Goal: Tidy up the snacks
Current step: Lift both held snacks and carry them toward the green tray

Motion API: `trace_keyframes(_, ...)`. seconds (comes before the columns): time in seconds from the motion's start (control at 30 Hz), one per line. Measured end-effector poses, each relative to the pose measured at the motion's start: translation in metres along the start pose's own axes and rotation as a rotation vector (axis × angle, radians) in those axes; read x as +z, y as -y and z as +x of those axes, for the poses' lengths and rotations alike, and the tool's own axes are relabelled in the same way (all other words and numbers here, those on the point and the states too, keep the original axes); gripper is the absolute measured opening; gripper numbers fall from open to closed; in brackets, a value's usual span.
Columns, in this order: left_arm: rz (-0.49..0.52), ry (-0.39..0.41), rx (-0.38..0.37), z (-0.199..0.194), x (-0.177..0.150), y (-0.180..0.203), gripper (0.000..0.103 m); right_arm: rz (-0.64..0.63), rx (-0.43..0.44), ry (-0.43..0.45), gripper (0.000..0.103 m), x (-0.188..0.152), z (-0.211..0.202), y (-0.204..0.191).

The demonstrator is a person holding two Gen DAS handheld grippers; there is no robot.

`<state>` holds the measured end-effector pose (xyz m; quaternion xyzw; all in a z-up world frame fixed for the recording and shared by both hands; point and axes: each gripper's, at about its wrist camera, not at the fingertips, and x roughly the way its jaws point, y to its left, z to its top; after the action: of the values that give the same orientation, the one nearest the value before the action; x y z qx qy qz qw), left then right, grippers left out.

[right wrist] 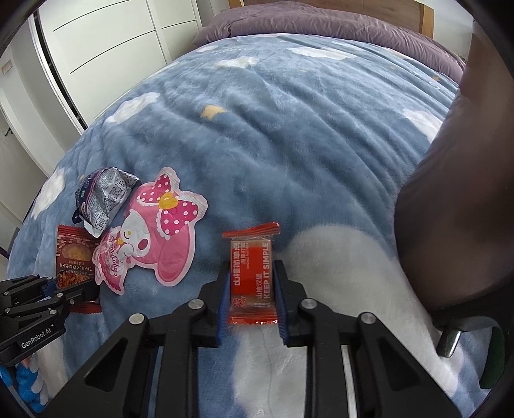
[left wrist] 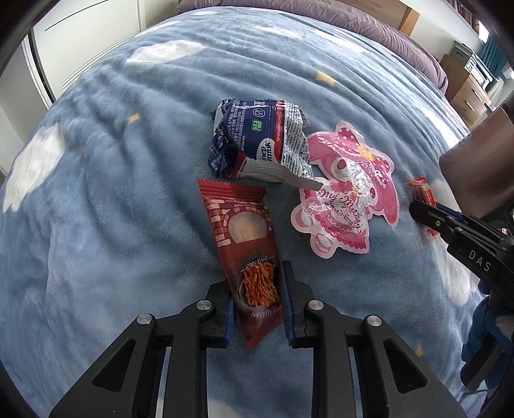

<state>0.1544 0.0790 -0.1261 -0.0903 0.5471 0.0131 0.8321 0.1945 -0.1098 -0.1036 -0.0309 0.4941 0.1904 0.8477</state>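
A dark red noodle-snack packet point(left wrist: 244, 231) lies on the blue cloud-print blanket point(left wrist: 128, 193). My left gripper point(left wrist: 255, 279) is shut on its near end, blue pads pressing both sides. An orange-red fruit-bar packet point(right wrist: 252, 276) lies lengthwise on a white cloud patch, and my right gripper point(right wrist: 251, 267) is shut on its sides. A pink My Melody pouch point(left wrist: 347, 193) and a crumpled blue-and-white wrapper point(left wrist: 260, 138) lie between the two grippers. The right wrist view shows the left gripper point(right wrist: 74, 289) at the lower left. The left wrist view shows the right gripper point(left wrist: 420, 209) at the right.
A dark brown bulky object point(right wrist: 449, 225) stands on the bed right of my right gripper. A purple duvet point(right wrist: 321, 22) lies at the far end. White wardrobe doors point(right wrist: 112, 38) stand off the bed's left side, wooden drawers point(left wrist: 469, 96) beyond its right.
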Motion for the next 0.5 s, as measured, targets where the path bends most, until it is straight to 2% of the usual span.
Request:
trace_keyframes(0.3, -0.004, 0.032, -0.048, -0.009, -0.003, -0.01, 0.008, -0.021, 0.001, 0.005, 0.013, -0.002, -0.006, -0.007)
trace_keyframes(0.5, -0.005, 0.045, -0.06, -0.017, -0.005, -0.017, 0.007, -0.031, -0.009, -0.003, 0.013, -0.006, -0.009, -0.015)
